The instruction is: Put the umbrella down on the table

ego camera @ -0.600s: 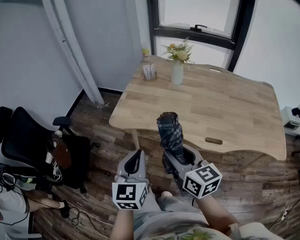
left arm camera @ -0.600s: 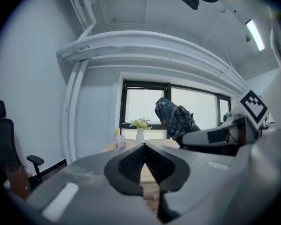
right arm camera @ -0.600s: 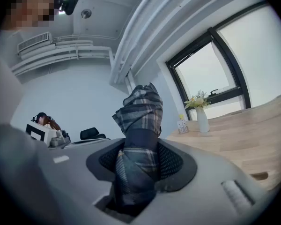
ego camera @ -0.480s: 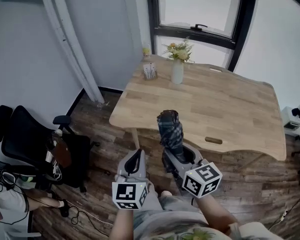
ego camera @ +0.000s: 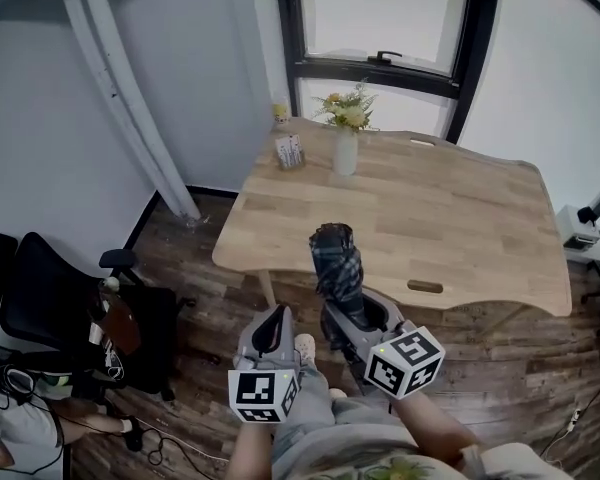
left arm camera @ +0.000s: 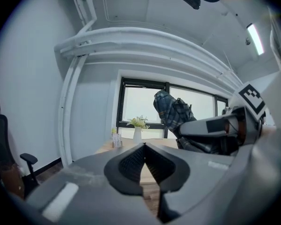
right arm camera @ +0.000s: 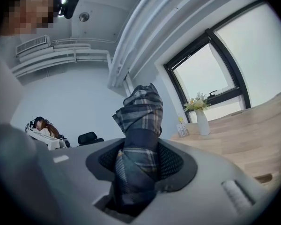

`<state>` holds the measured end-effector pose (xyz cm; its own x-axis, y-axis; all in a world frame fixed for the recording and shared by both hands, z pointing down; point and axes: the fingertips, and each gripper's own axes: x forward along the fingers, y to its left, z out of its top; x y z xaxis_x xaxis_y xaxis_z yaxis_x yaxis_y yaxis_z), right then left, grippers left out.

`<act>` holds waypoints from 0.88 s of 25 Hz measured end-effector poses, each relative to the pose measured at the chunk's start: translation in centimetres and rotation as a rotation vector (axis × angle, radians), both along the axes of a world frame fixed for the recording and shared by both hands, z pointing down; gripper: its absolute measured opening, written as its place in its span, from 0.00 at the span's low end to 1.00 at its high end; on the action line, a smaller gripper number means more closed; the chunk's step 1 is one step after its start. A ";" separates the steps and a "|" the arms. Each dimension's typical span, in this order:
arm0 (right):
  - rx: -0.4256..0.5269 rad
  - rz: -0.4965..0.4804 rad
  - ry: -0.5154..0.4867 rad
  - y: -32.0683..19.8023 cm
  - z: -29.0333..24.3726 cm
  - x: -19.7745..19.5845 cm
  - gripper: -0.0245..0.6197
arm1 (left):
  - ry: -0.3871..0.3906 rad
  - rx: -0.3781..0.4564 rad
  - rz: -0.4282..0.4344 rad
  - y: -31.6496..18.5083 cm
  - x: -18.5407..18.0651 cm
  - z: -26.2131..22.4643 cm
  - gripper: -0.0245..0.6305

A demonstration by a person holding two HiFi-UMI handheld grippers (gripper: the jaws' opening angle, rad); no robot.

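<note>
A folded plaid umbrella sticks up and forward out of my right gripper, whose jaws are shut on it; in the right gripper view the umbrella fills the space between the dark pads. It hangs over the floor just short of the near edge of the wooden table. My left gripper is level beside it on the left, its jaws shut with nothing between them. In the left gripper view the umbrella shows at the right.
A white vase of flowers and a small holder stand at the table's far left. A black office chair is on the floor at the left. Windows lie behind the table. A slot is cut near the table's front edge.
The head view has shifted a little toward the table. Both grippers keep their places in it, and the umbrella stays in the right one.
</note>
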<state>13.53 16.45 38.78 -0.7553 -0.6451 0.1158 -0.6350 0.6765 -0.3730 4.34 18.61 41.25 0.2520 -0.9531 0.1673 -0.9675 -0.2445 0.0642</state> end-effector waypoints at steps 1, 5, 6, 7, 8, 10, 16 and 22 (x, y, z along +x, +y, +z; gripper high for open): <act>-0.001 0.001 -0.001 -0.2 0.0 0.0 0.33 | 0.002 -0.002 0.004 -0.3 0.0 0.0 0.04; 0.001 0.011 -0.005 -1.7 -0.2 -0.3 0.33 | -0.009 -0.003 0.016 -1.6 -0.1 0.2 0.04; 0.000 0.013 -0.006 -2.0 -0.1 -0.5 0.33 | -0.014 -0.005 0.021 -2.0 -0.2 0.3 0.04; -0.002 0.013 -0.006 -2.4 0.0 -0.7 0.33 | -0.018 -0.008 0.026 -2.3 -0.3 0.5 0.04; -0.004 0.013 -0.005 -2.8 0.0 -0.9 0.33 | -0.020 -0.011 0.028 -2.7 -0.5 0.6 0.04; -0.004 0.014 -0.002 -3.7 0.0 -1.4 0.33 | -0.017 -0.014 0.028 -3.6 -0.9 0.6 0.04; 0.000 0.026 0.003 -7.6 -0.4 -2.9 0.33 | -0.006 -0.018 0.035 -7.4 -2.7 0.6 0.04; -0.002 0.032 0.004 -12.3 -0.6 -5.0 0.33 | 0.002 -0.034 0.039 -12.0 -4.8 1.0 0.04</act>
